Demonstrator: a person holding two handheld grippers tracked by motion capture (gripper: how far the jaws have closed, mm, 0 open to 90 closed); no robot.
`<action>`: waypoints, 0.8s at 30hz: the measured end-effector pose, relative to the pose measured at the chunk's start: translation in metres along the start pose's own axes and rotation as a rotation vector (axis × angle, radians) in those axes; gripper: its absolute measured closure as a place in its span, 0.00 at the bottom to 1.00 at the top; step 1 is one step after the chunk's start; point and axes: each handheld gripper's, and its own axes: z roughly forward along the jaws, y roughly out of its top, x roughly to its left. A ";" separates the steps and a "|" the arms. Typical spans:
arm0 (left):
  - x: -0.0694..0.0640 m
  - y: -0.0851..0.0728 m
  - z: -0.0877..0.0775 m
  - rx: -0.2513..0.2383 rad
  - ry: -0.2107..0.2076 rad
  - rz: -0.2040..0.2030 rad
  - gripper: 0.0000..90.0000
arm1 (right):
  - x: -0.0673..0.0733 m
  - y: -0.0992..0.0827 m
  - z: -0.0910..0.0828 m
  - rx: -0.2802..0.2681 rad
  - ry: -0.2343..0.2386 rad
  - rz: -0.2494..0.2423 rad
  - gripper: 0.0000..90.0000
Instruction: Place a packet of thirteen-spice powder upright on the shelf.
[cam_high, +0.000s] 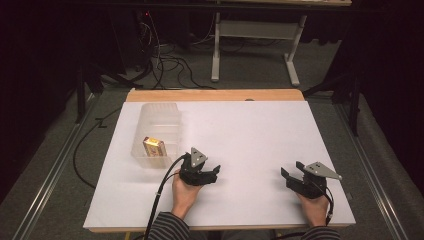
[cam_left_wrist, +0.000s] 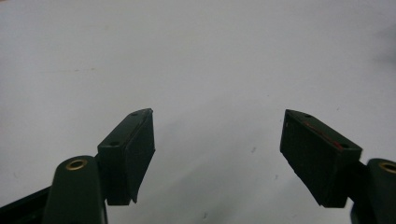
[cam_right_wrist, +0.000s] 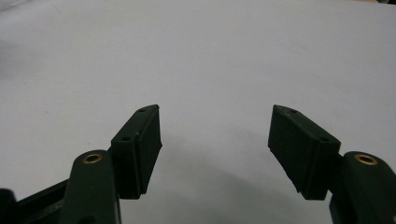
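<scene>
High view: my left gripper (cam_high: 216, 170) rests near the clear plastic bin (cam_high: 159, 114), which holds the yellow rectangular box (cam_high: 154, 146); my right gripper (cam_high: 291, 173) sits well apart on the white table sheet (cam_high: 250, 135).
Left gripper view: 2 jaws released, nothing between them.
Right gripper view: 2 jaws released, sheet bare ahead.

Dim rm, grey carpet floor (cam_high: 250, 75).

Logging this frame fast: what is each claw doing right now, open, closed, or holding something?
Left claw: open, nothing between its jaws, over the bare white table.
Right claw: open, empty, also over bare table.
</scene>
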 end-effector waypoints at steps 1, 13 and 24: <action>0.000 -0.001 0.002 -0.001 0.001 -0.001 0.30 | 0.000 0.000 0.000 0.000 0.000 0.000 0.39; -0.001 -0.003 0.008 -0.006 0.021 0.021 0.29 | 0.000 0.000 0.000 0.001 0.000 0.000 0.39; -0.002 -0.004 0.013 0.004 0.017 0.017 0.28 | 0.000 0.000 0.000 0.002 0.001 0.001 0.39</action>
